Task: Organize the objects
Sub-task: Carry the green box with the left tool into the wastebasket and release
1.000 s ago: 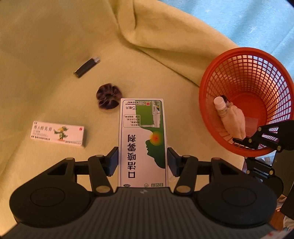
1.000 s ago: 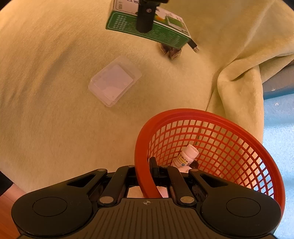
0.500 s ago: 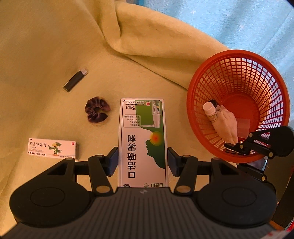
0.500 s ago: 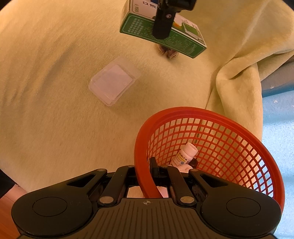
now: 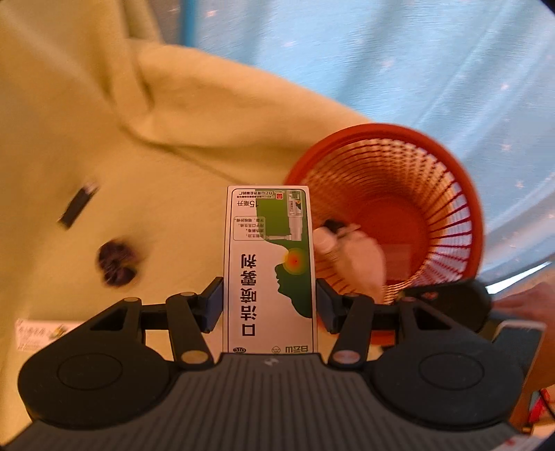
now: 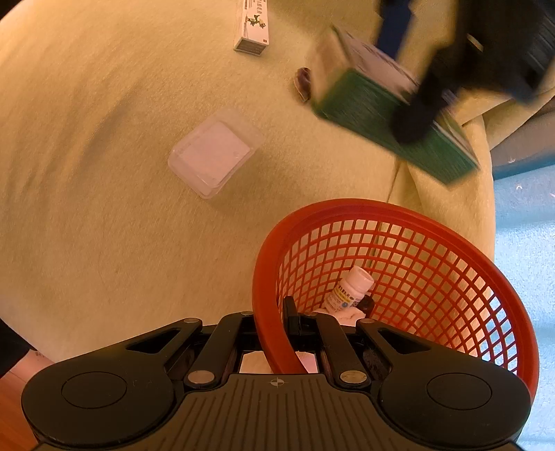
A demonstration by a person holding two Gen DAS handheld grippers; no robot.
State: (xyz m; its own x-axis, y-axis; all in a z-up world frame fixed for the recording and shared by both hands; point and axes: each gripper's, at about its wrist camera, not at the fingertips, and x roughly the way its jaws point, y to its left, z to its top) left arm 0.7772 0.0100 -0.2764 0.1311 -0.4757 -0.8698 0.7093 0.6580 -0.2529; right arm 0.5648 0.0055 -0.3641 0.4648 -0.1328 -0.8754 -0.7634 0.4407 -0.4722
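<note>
Green-and-white medicine box sits clamped between the 2 fingers of the left gripper, held up off the bed with its far end reaching toward the near rim of the red mesh basket. From the right wrist view the same box shows blurred and tilted, in the air beyond the basket, above the cloth. The right gripper is pinched together on the basket's rim, 1 finger inside the wall and 1 outside. Inside the basket lie a small white pill bottle and a bundle of white cloth beside it, with something dark next to them that is too small to make out. All of this rests on a yellow-green blanket, folded over at its far edge where pale blue fabric begins. Out on the blanket are a clear plastic case, a dark scrunchie, a small black stick-shaped item, and a white carton with a green cartoon figure, all well apart from the basket.
</note>
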